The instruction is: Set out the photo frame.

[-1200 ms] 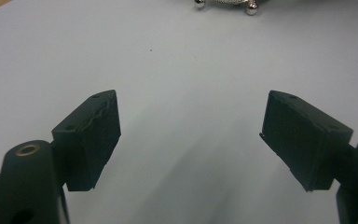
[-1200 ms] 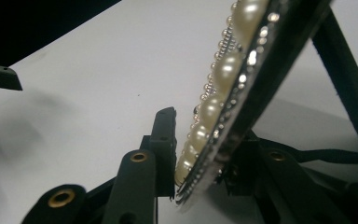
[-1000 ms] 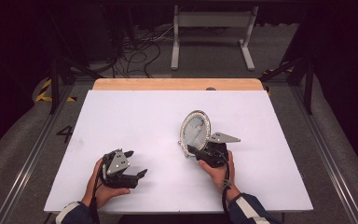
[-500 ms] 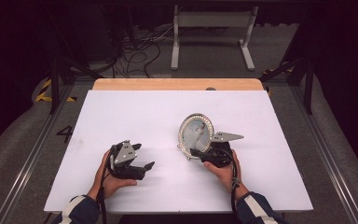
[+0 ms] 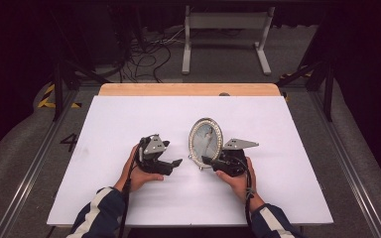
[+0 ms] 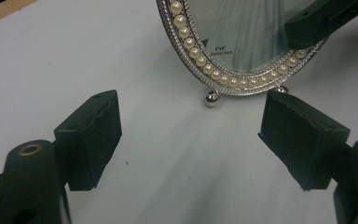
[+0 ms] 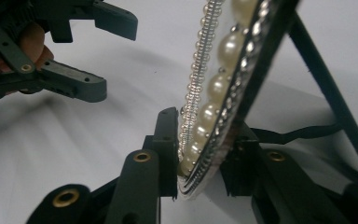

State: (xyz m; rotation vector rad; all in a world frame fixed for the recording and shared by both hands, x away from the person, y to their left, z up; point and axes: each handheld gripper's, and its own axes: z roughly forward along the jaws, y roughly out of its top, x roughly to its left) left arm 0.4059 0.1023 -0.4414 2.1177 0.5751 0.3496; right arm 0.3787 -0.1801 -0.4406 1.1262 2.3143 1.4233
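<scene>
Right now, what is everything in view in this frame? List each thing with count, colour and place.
Oval picture frame: one, silver with a pearl rim, upright on small ball feet near the table's middle, its rear stand propped out.
White sheet: one, white, covering most of the table.
Table: one, light wood, edge bare at the far side.
Stand: one, white, on the floor beyond the table.
Cables: several, dark, on the floor behind.
Left tool: one, black, jaws open, pointing at the frame, apart from it.
Right tool: one, black, jaws just opening a little, frame's lower rim between them.
Hands: two, in dark sleeves with white stripes.
</scene>
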